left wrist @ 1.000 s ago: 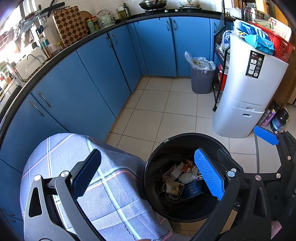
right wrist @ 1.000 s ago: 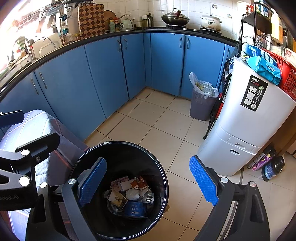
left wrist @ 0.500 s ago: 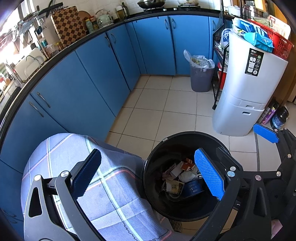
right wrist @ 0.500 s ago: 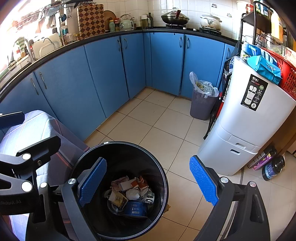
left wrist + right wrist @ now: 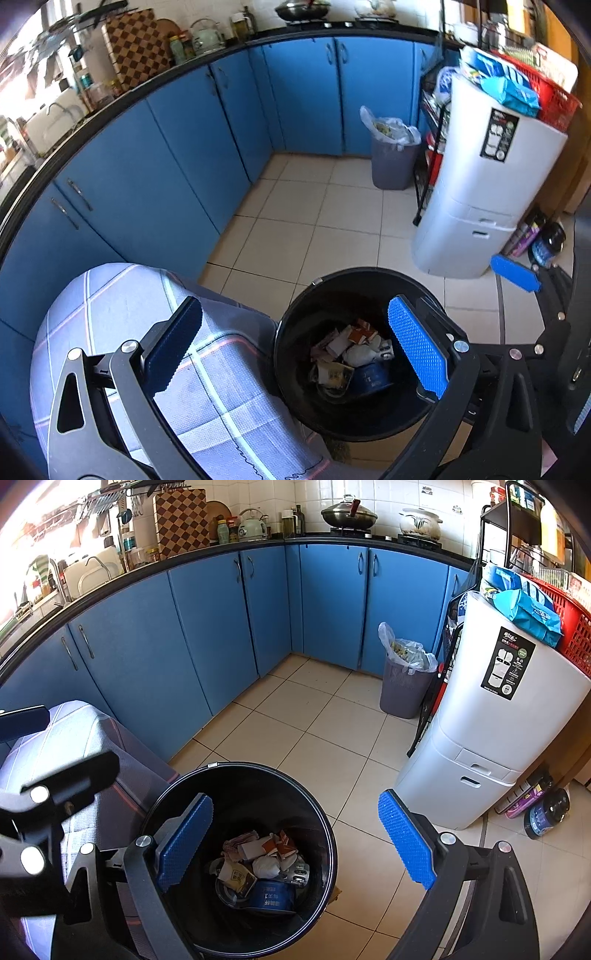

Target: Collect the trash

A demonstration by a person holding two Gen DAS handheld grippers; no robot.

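Observation:
A round black bin (image 5: 295, 325) (image 5: 325, 823) stands on the tiled floor, with crumpled paper, cartons and a blue tub (image 5: 271, 897) lying at its bottom (image 5: 351, 354). My left gripper (image 5: 295, 354) hovers open above the bin's left rim, holding nothing. My right gripper (image 5: 295, 845) is also open and empty, spread wide over the bin's right side. The right gripper's blue pad (image 5: 515, 273) shows at the right edge of the left wrist view.
A chair with a checked cover (image 5: 122, 306) touches the bin's left side. Blue cabinets (image 5: 207, 627) curve along the left and back. A grey lined waste basket (image 5: 404, 679) stands in the far corner. A white tall unit (image 5: 487, 716) with a red basket (image 5: 569, 627) is at right, bottles (image 5: 546, 812) beside it.
Both grippers stay open over the bin; the left wrist view has shifted very slightly, with the kitchen sliding a little. Nothing was taken or let go.

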